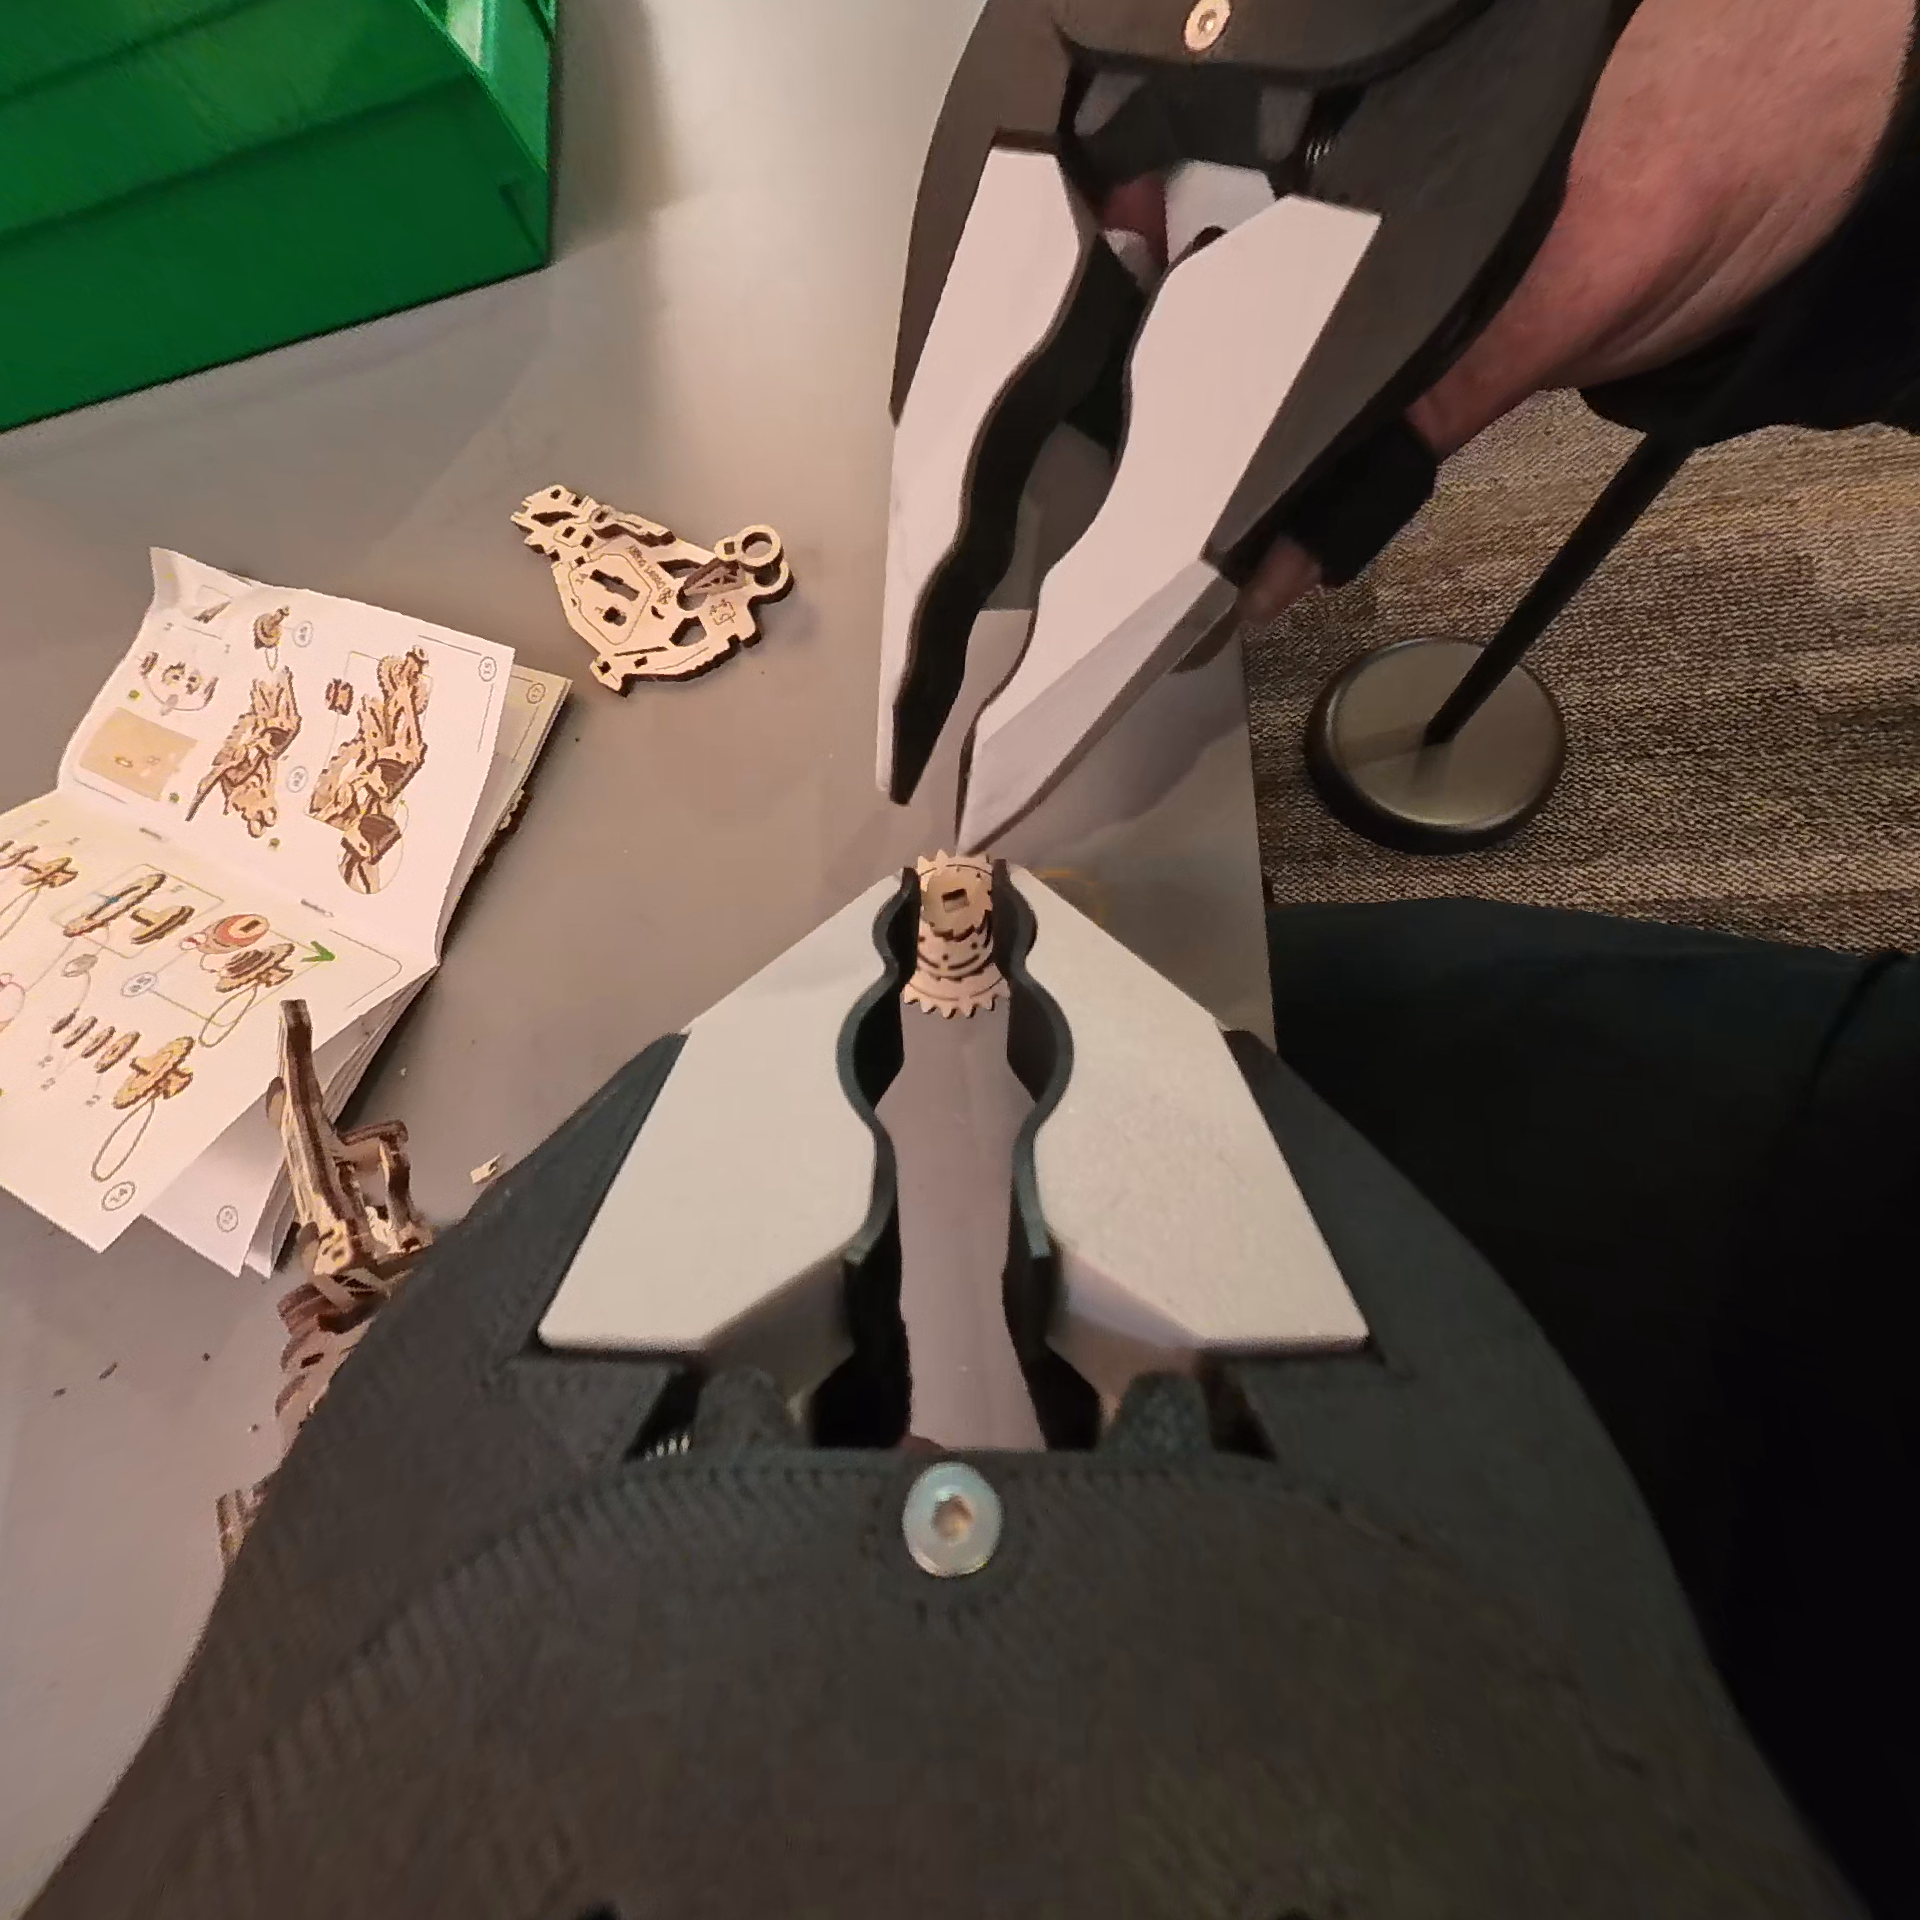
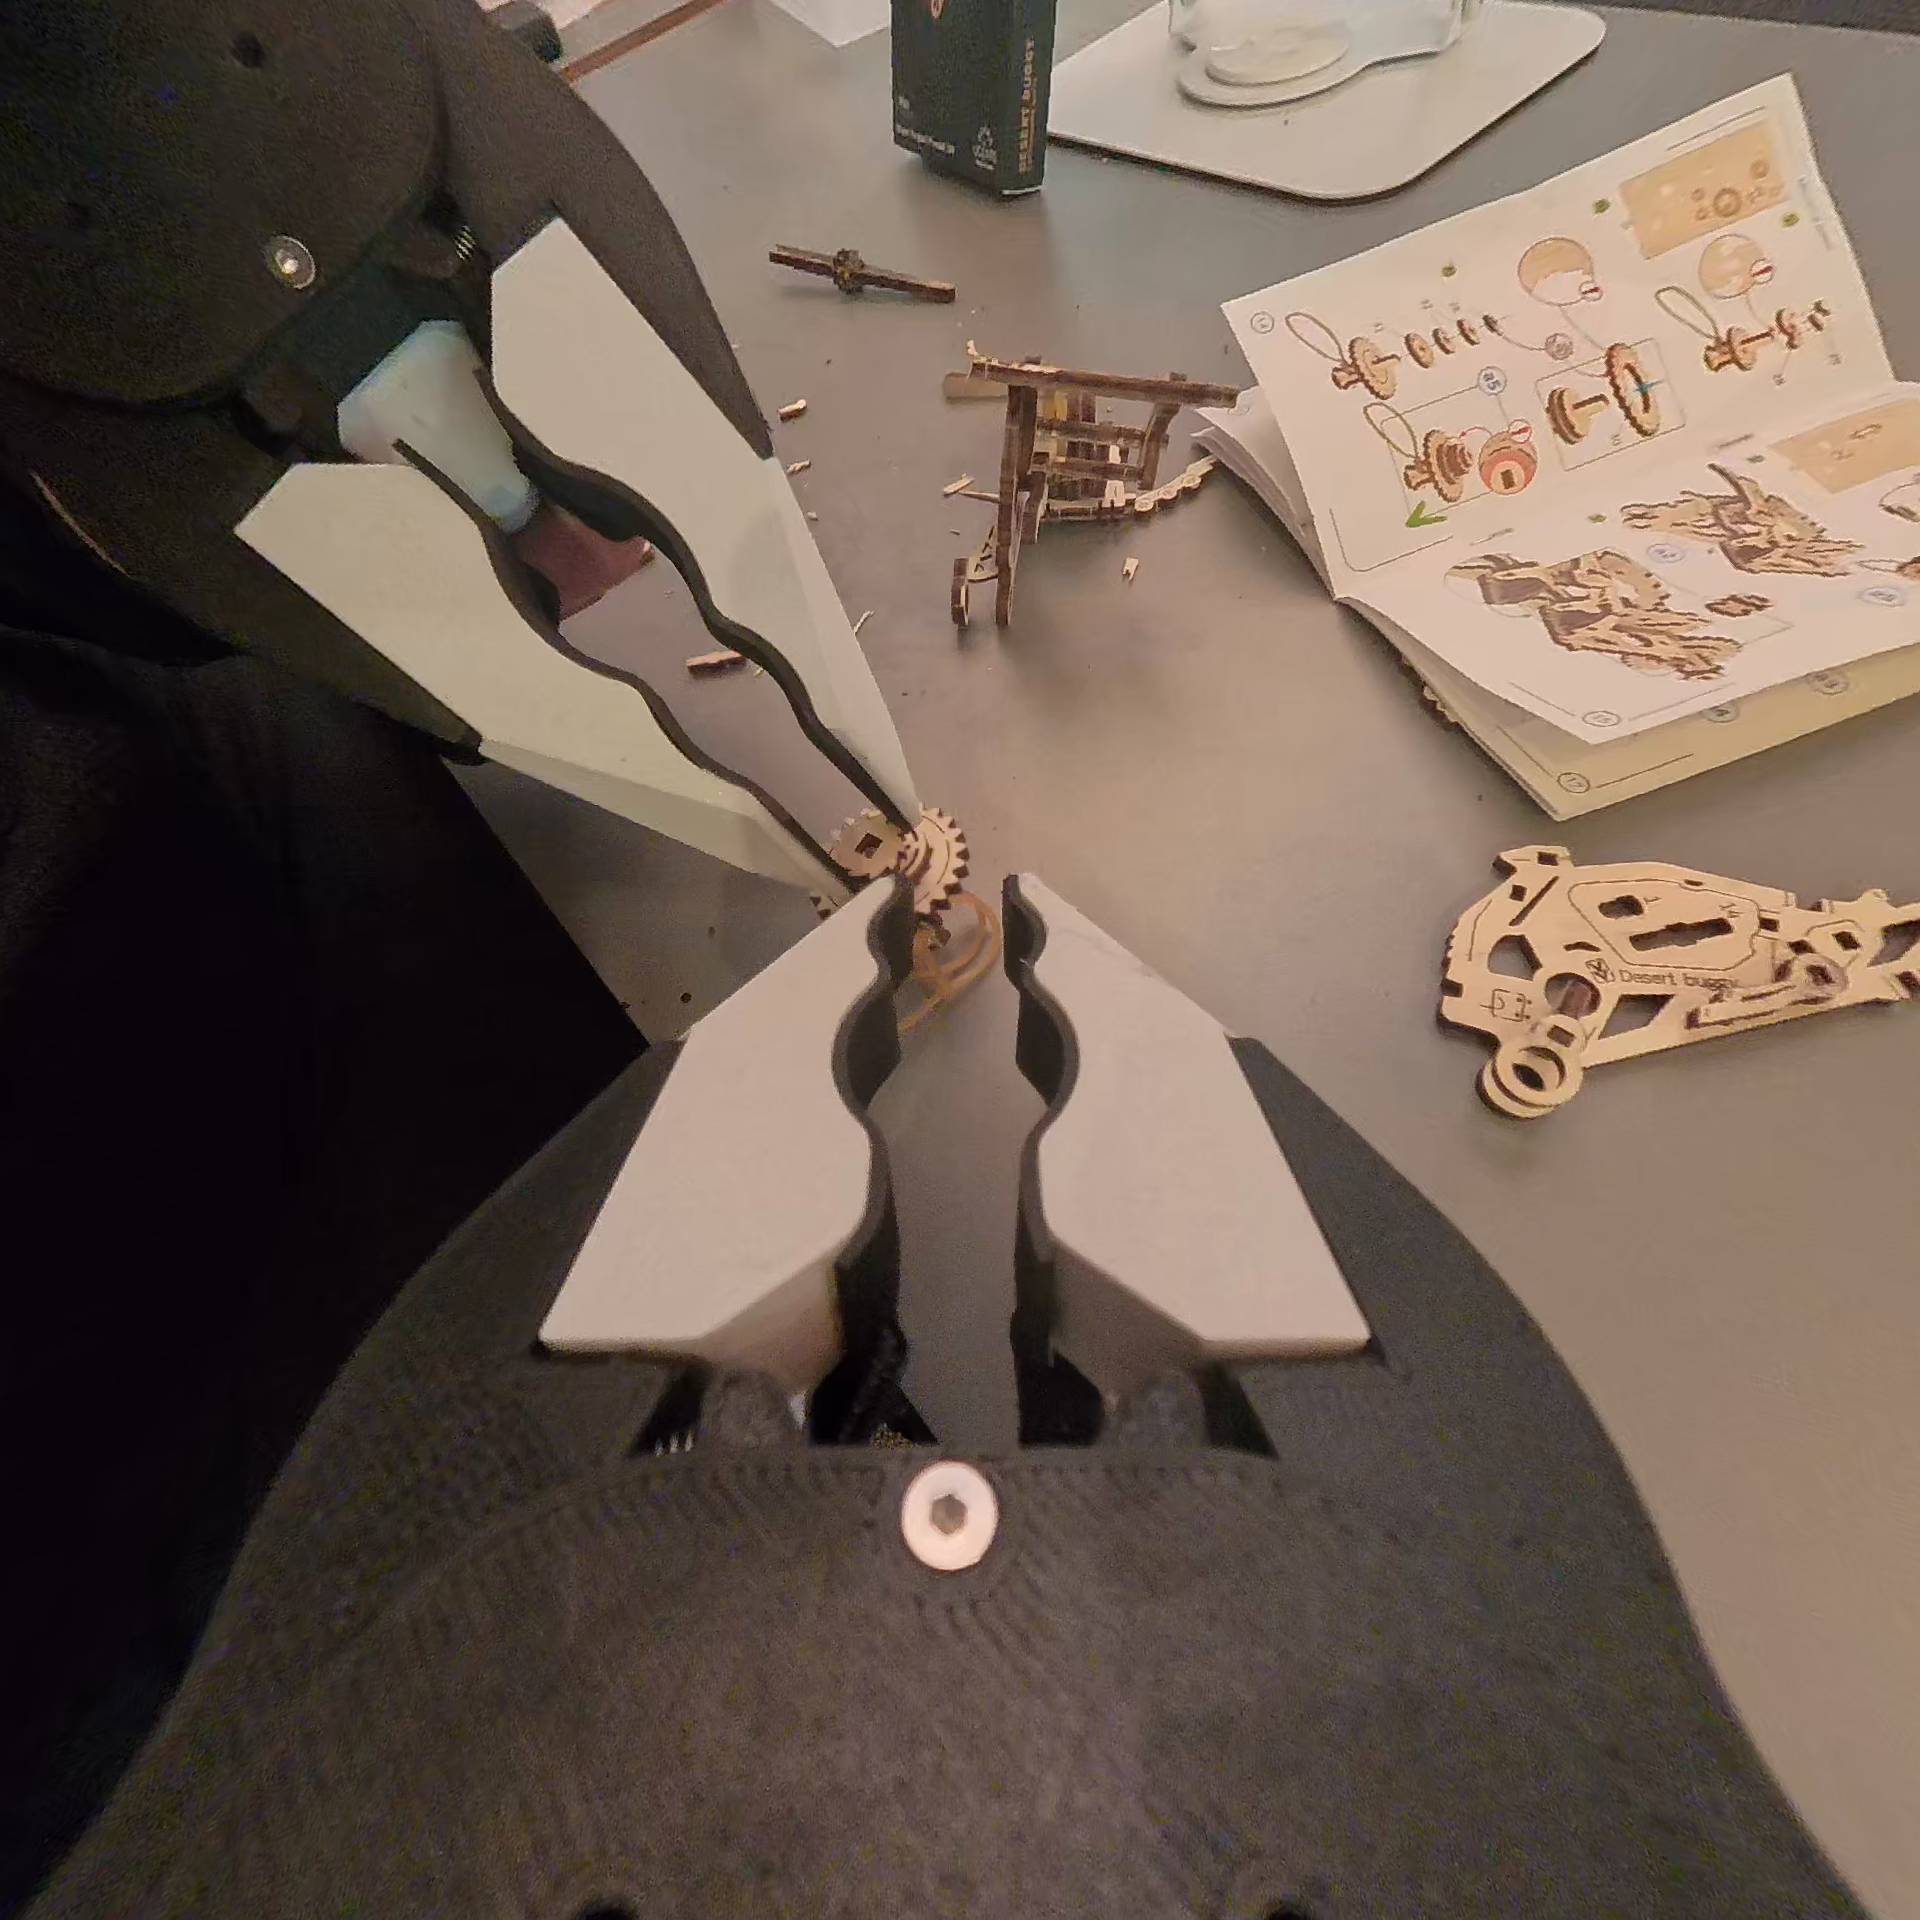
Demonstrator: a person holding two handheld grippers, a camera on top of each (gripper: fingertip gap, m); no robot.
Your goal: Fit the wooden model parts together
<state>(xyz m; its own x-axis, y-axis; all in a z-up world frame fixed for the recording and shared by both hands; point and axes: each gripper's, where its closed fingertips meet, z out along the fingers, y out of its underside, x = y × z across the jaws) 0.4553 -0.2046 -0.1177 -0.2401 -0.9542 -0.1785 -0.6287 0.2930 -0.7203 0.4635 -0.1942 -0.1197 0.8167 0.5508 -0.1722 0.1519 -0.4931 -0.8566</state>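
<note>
My left gripper (image 1: 954, 883) is shut on a small wooden gear assembly (image 1: 954, 956), a toothed wheel stack with a square hole, and holds it above the grey table (image 1: 644, 312). My right gripper (image 2: 945, 899) is open and empty, its tips just short of the gear assembly (image 2: 940, 847). In the left wrist view the right gripper (image 1: 935, 816) comes down from above, tips almost touching the gear. In the right wrist view the left gripper (image 2: 883, 842) reaches in from the upper left. A tan rubber band (image 2: 961, 961) hangs below the gear.
A flat wooden body panel (image 2: 1662, 977) (image 1: 649, 597), an open instruction booklet (image 2: 1610, 468) (image 1: 260, 831) and a part-built wooden frame (image 2: 1070, 457) (image 1: 343, 1195) lie on the table. Farther off are a wooden axle (image 2: 860, 273), a dark box (image 2: 966, 94), a white tray (image 2: 1330, 114) and a green box (image 1: 260, 177). The table edge (image 1: 1257, 727) is near. The tips of both grippers are at nearly the same place. Both grippers' tips are roughly 35 cm from the wooden axle (image 2: 860, 273).
</note>
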